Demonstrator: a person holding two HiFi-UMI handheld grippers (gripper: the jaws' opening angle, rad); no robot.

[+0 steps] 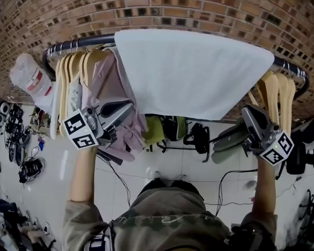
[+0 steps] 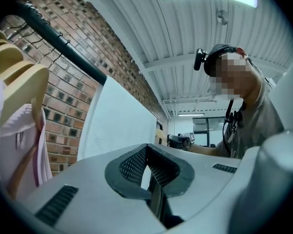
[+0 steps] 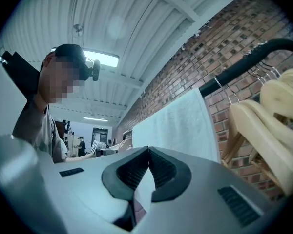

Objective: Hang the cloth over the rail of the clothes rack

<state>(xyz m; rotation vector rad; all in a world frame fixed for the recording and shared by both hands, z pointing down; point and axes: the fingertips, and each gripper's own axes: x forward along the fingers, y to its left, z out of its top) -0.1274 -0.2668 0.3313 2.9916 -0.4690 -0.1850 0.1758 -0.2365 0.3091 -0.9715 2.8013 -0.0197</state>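
As the white cloth (image 1: 193, 72) lies draped over the rail (image 1: 78, 40), long axis along it, the left gripper (image 1: 131, 105) and right gripper (image 1: 244, 109) are held shut, empty, just below its lower corners

White cloth (image 1: 193, 72), black rail (image 1: 78, 42)

Middle of rail (image 1: 76, 42) covered by white cloth (image 1: 193, 72); wooden hangers (image 1: 73, 75) crowd both ends; brick wall (image 1: 172, 4) behind; open room beneath the cloth.
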